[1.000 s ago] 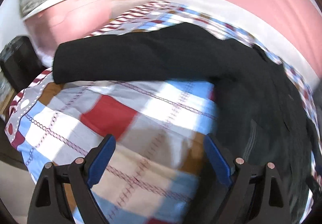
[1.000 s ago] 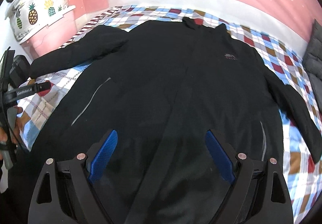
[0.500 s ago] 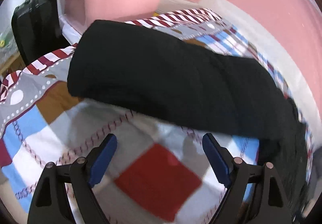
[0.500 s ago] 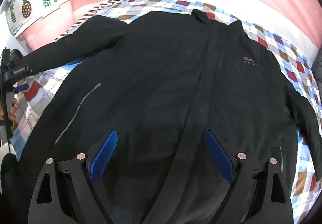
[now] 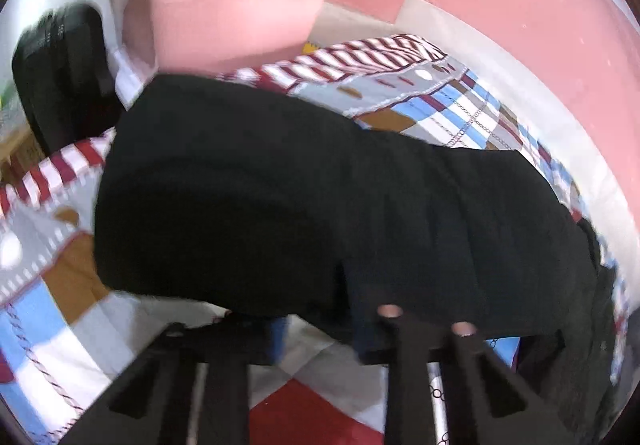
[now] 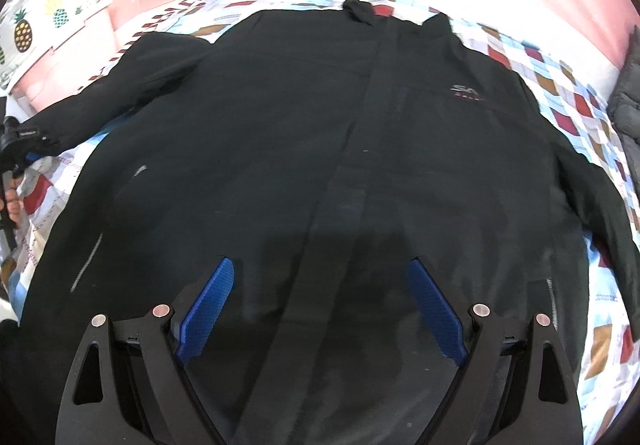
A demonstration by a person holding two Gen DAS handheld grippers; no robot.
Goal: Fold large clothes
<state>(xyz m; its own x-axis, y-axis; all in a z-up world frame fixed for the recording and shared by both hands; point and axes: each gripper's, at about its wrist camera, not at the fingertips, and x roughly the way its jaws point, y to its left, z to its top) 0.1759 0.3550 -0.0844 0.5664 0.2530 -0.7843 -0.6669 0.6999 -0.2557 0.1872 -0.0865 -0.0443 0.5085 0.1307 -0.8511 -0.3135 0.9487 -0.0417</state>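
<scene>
A large black jacket (image 6: 340,149) lies spread front-up on a patchwork bedspread (image 6: 568,113), collar far, both sleeves out. My right gripper (image 6: 320,309) is open and empty, hovering over the jacket's lower front. In the left wrist view the jacket's left sleeve (image 5: 280,197) fills the middle. My left gripper (image 5: 316,329) is at the sleeve's near edge, its jaws much narrowed with the sleeve's edge over the blue pads; whether it grips the cloth is unclear. The left gripper also shows in the right wrist view (image 6: 24,149) at the sleeve's cuff.
A pink storage bin (image 5: 224,13) with a white lid stands beyond the bed's left end, with a black bag (image 5: 60,69) beside it. Pineapple-print fabric (image 6: 36,13) lies on the bin. A grey cushion (image 6: 628,93) is at the far right. A pink wall runs behind.
My left gripper has moved forward to the sleeve's edge and its jaws have narrowed from wide open. My right gripper has moved slightly forward over the jacket, still open.
</scene>
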